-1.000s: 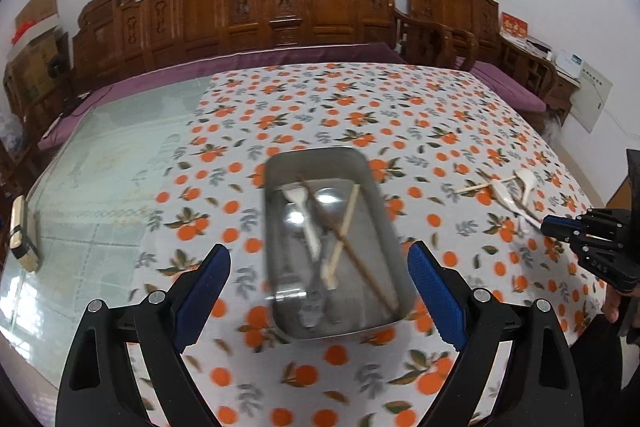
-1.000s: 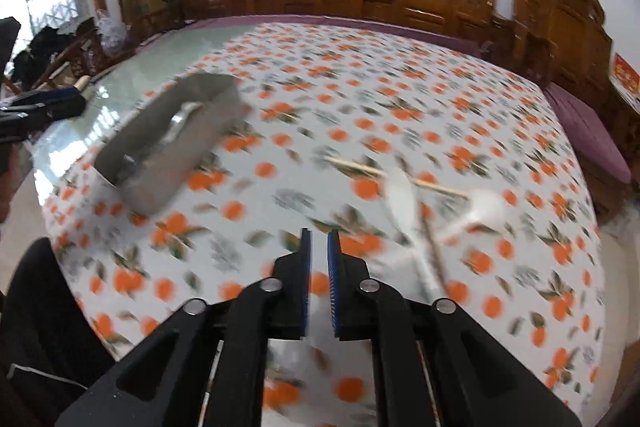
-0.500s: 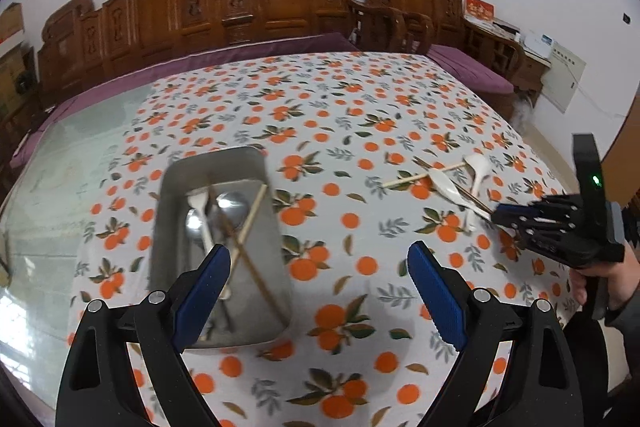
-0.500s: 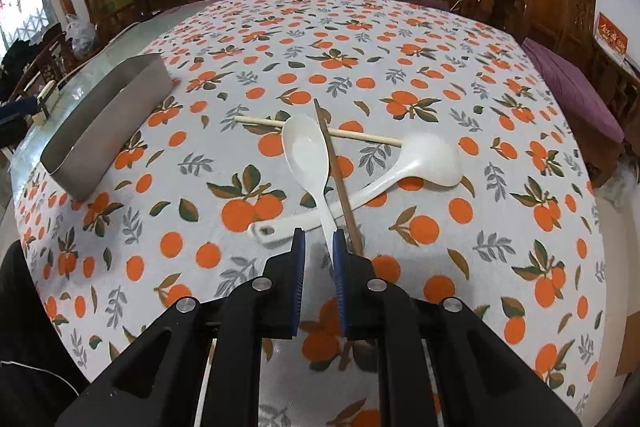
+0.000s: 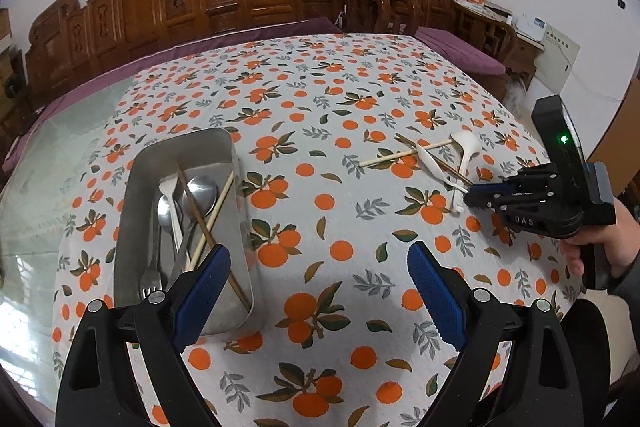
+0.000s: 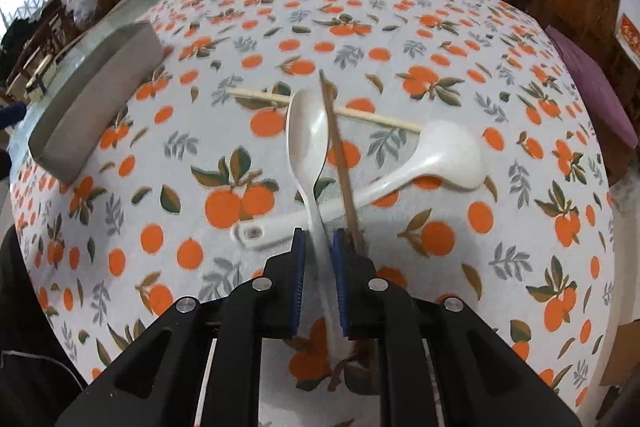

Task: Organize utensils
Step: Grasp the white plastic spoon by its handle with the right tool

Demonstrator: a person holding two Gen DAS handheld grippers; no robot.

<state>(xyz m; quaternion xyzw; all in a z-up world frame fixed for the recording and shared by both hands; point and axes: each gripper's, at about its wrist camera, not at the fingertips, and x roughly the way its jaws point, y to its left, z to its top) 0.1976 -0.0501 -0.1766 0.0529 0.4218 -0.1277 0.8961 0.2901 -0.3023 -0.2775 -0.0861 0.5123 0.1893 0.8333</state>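
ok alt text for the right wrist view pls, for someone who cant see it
The right tool straddles the handle of a white plastic spoon on an orange-print tablecloth, its blue pads close beside the handle. That spoon crosses a second white spoon, a dark chopstick and a pale chopstick. A metal tray sits at left.

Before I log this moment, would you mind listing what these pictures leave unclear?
- Right wrist view: whether the right hand-held gripper pads press the white spoon handle; motion blur.
- Right wrist view: inside of the metal tray; its wall hides it.
- Left wrist view: the near ends of the utensils in the tray; the left hand-held gripper finger covers them.
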